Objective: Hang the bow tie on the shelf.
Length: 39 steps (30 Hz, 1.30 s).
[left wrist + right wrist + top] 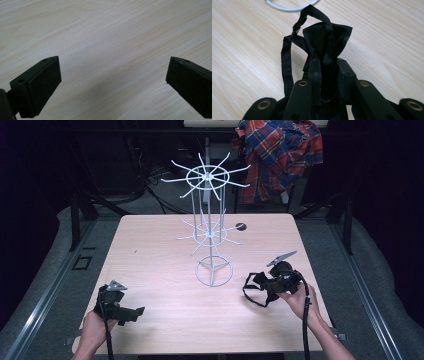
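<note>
A black bow tie (325,40) with a thin strap (286,67) is pinched between the jaws of my right gripper (327,65), which is shut on it. In the high view that gripper (272,282) hovers low over the table's right front, the strap (252,297) looping down to the wood. A white wire display rack (209,210) with two tiers of radiating hooks stands mid-table on a ring base (213,271). My left gripper (131,312) rests at the front left, open, its jaws wide apart over bare wood (112,75).
The light wooden table (160,260) has a small dark hole (241,226) near its far edge. A plaid shirt (280,155) hangs behind the table. Metal rails and dark stands flank both sides.
</note>
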Each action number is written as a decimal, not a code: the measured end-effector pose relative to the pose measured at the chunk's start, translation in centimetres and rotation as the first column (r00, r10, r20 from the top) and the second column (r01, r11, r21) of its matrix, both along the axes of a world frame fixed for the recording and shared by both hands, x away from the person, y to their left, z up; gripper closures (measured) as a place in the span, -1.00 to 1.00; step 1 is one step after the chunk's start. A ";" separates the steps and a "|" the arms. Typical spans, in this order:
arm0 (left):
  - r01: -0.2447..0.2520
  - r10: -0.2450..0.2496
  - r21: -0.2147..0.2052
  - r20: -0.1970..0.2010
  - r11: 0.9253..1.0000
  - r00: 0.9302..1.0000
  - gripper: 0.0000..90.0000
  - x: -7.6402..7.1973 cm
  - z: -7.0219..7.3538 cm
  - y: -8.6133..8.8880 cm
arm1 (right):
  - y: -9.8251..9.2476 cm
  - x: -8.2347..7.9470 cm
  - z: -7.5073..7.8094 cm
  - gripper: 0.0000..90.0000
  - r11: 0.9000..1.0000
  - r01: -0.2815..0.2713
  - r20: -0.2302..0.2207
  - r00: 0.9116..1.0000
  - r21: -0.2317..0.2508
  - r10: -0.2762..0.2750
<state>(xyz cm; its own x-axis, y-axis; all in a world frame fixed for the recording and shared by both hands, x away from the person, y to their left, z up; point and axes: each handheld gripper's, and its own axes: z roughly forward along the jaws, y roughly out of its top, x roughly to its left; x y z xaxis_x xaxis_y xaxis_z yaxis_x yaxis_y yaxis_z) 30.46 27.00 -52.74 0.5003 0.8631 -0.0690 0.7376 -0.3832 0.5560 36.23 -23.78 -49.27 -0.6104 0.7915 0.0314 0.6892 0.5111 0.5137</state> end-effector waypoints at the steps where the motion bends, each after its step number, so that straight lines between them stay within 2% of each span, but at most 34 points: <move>1: 0.003 -0.003 0.001 0.001 1.000 1.000 -1.00 0.0 0.0 0.0 | 0.0 -0.1 0.1 0.69 1.000 -0.001 0.007 1.000 0.000 0.001; 11: 0.003 -0.003 -0.001 0.000 1.000 1.000 -1.00 0.1 0.0 0.0 | 0.3 -0.3 0.9 0.69 1.000 -0.017 0.026 1.000 0.016 0.017; 14: 0.004 -0.004 0.008 0.013 1.000 1.000 -1.00 0.1 0.1 -0.1 | 0.3 -0.4 1.2 0.69 1.000 -0.021 0.028 0.999 0.019 0.021; 19: 0.003 -0.003 0.005 0.016 1.000 1.000 -1.00 0.0 0.2 -0.1 | 0.1 -0.4 1.9 0.69 0.999 -0.011 0.050 0.999 0.035 0.010; 20: 0.005 -0.005 0.006 0.018 1.000 1.000 -1.00 0.0 0.2 -0.1 | 0.2 -0.4 2.1 0.69 0.998 -0.005 0.055 0.999 0.055 0.002; 23: 0.009 -0.010 0.013 0.021 1.000 1.000 -1.00 0.0 0.3 -0.1 | 0.1 -0.3 2.6 0.69 0.999 -0.007 0.071 0.997 0.053 0.003; 28: 0.009 -0.009 0.009 0.022 1.000 1.000 -1.00 0.0 0.3 -0.2 | 0.0 -0.2 3.0 0.69 0.998 -0.005 0.072 0.997 0.059 0.001; 29: 0.010 -0.010 0.009 0.023 1.000 1.000 -1.00 0.0 0.3 -0.2 | 0.1 -0.2 3.1 0.69 0.997 0.000 0.073 0.997 0.072 -0.005; 35: 0.008 -0.008 0.011 0.024 1.000 1.000 -1.00 -0.1 0.3 -0.2 | 0.5 0.2 4.1 0.69 0.995 -0.001 0.099 0.995 0.096 -0.008; 39: 0.009 -0.010 0.011 0.022 1.000 1.000 -1.00 -0.1 0.3 -0.2 | 1.0 0.6 4.4 0.69 0.996 -0.013 0.109 0.994 0.092 0.003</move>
<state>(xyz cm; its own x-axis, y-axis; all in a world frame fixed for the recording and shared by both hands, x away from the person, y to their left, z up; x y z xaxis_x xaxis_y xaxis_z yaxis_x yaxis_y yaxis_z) 30.40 26.79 -52.48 0.5098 0.8589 -0.0487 0.7215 -0.3960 0.5680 36.81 -22.78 -44.82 -0.6204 0.7833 0.0377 0.6230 0.4631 0.6304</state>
